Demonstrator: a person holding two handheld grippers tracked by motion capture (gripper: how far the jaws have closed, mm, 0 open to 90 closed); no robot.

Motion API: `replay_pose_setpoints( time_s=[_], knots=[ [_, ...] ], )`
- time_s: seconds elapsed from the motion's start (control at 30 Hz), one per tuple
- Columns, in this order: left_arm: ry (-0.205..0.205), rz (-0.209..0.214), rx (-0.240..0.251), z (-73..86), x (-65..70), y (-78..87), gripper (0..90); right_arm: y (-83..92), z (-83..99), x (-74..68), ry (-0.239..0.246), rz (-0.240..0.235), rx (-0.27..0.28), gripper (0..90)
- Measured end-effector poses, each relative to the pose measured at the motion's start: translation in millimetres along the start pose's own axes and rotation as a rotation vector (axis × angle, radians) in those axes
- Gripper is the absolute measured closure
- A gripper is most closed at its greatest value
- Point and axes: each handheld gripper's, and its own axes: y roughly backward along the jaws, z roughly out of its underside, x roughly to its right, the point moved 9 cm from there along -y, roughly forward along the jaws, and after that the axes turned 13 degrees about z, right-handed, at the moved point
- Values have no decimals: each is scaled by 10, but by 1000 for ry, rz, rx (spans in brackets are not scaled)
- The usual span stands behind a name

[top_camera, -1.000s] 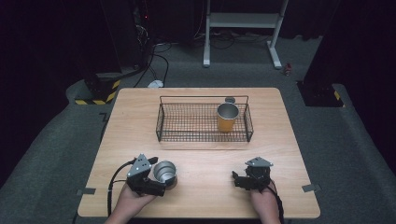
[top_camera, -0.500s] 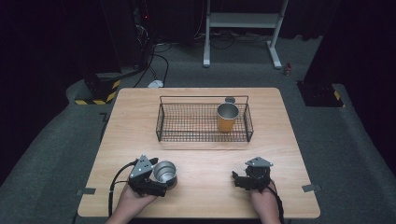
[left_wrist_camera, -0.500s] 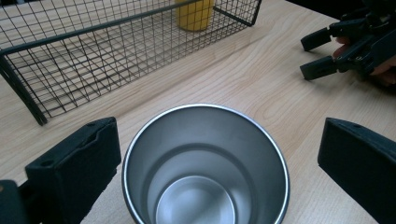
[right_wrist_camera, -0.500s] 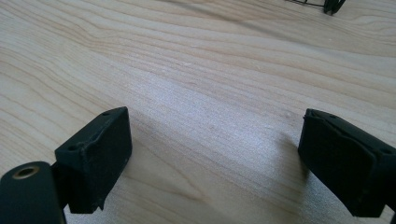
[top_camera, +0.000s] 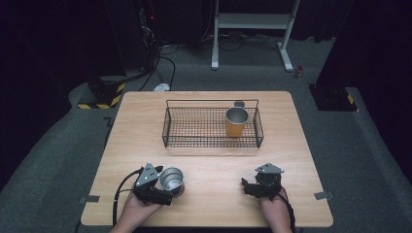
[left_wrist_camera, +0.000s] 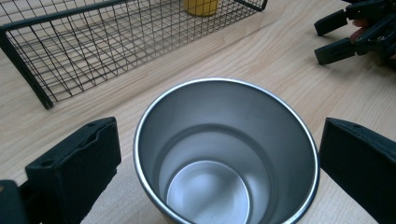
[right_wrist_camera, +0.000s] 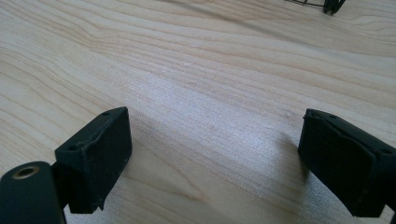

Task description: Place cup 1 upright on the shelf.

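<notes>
A steel cup (top_camera: 171,178) stands upright on the table's near left. It is empty, and I look down into it in the left gripper view (left_wrist_camera: 224,154). My left gripper (top_camera: 164,186) is open with one jaw on each side of the cup (left_wrist_camera: 218,126). A small gap shows at the left jaw, while the right jaw sits almost at the rim. My right gripper (top_camera: 245,187) rests open on bare wood at the near right (right_wrist_camera: 215,121), holding nothing. It also appears far off in the left gripper view (left_wrist_camera: 329,37).
A black wire basket (top_camera: 209,144) sits mid-table, with a yellow cup with a steel interior (top_camera: 236,121) upright in its right end. A small round grey object (top_camera: 239,103) lies just behind the basket. Bare wood separates the two grippers.
The left gripper has edged slightly closer around the steel cup. The cup, the basket and the right gripper have stayed put.
</notes>
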Motion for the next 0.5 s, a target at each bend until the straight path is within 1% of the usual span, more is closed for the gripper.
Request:
replay_pose_setpoints(
  time_s=[0.17,0.5],
  knots=[
    [12,5,-1,37,-11,4,0,0,0,0,0,0,0,99],
    [16,13,-5,94,0,-9,0,0,0,0,0,0,0,98]
  ],
)
